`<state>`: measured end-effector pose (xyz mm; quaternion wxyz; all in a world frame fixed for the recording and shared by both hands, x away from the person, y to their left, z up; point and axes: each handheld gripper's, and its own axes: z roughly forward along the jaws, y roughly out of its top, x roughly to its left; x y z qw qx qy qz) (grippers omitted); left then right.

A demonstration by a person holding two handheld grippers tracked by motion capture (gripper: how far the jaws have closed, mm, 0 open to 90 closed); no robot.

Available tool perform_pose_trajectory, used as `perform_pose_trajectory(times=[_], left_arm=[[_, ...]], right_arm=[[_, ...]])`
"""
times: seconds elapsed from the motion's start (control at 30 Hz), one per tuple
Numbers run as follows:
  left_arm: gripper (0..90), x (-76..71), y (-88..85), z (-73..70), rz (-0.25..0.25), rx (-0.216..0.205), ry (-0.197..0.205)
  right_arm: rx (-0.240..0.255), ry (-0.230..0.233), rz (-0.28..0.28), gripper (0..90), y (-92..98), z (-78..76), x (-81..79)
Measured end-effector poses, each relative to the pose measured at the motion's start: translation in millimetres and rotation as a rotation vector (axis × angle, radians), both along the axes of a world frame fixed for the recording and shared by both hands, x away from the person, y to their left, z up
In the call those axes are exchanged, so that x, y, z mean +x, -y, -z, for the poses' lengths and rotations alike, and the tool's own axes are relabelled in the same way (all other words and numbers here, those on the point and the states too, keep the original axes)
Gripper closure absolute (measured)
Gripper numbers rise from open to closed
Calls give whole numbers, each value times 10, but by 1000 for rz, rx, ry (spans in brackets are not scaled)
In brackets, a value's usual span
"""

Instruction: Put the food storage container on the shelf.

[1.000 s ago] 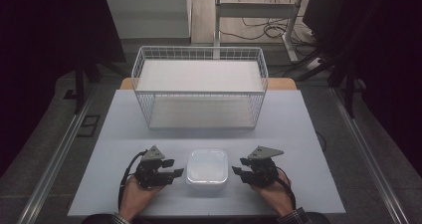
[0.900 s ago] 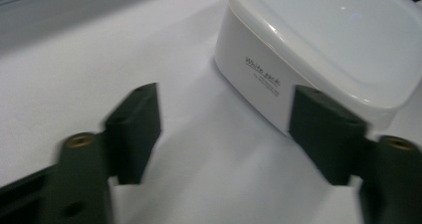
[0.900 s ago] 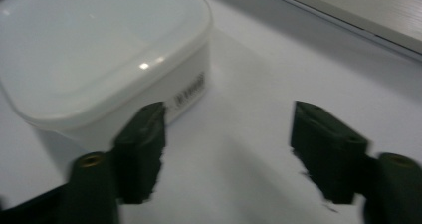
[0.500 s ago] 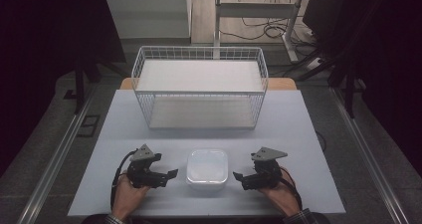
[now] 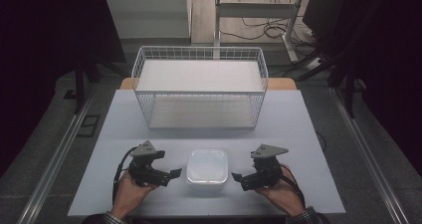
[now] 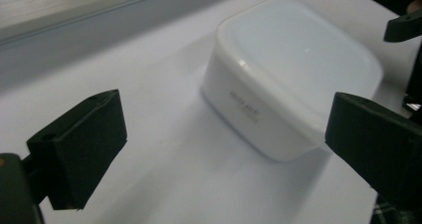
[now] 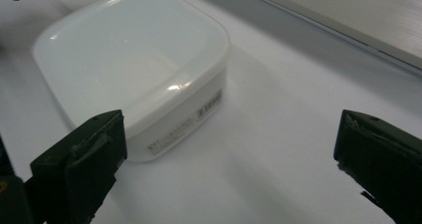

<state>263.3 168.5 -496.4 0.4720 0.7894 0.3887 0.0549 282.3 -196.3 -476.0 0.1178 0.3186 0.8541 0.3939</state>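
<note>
A white square container (image 5: 207, 168) with its lid on sits on the table near the front edge. My left gripper (image 5: 168, 164) is just to its left, apart from it and pointing at it. Its jaws have just been opening and stand open with nothing between them. In the left gripper view the container (image 6: 293, 74) lies ahead and to the right of the open left gripper (image 6: 224, 144). My right gripper (image 5: 243, 168) mirrors it on the right side, its jaws also just opening, empty. The right gripper view has the container (image 7: 134, 64) ahead and to the left of the right gripper (image 7: 229, 159).
A white wire basket (image 5: 199, 84) with a pale floor stands at the back middle of the pale table (image 5: 298, 134). Bare tabletop lies between basket and container. Metal rails run along both sides of the table, with dark floor and cables beyond.
Both grippers' jaws have opened wide. Both hands have drawn a little outward from the container's sides. The container has not moved.
</note>
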Motion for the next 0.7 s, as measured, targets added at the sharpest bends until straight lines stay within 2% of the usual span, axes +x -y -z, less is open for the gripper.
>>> perform_pose_trajectory(times=[0.13, 0.17, 0.3, 0.4, 0.53, 0.57, 0.6, 0.67, 0.7], left_arm=[[61, 32, 84, -37, 26, 16, -1], [68, 48, 117, -44, 35, 21, -2], [104, 156, 264, -79, 65, 40, -8], [119, 215, 327, -56, 69, 44, -15], [124, 232, 363, 24, 76, 56, -37], [124, 231, 376, 90, 83, 49, -62], [124, 231, 376, 90, 83, 49, -62], [137, 236, 367, 136, 94, 2, -89], [172, 234, 359, 156, 111, -32, -112]], right_arm=[[11, -25, -17, 0, -54, -31, 8], [35, -48, -35, 4, -90, -44, 21], [60, -63, -21, 54, -181, -61, 56], [94, -73, -31, 78, -236, -47, 85], [97, -103, -43, 78, -285, 5, 115], [102, -128, -42, 78, -305, 53, 139], [106, -146, -41, 78, -314, 74, 147], [107, -160, -42, 81, -323, 95, 156], [111, -189, -48, 93, -344, 132, 168]])
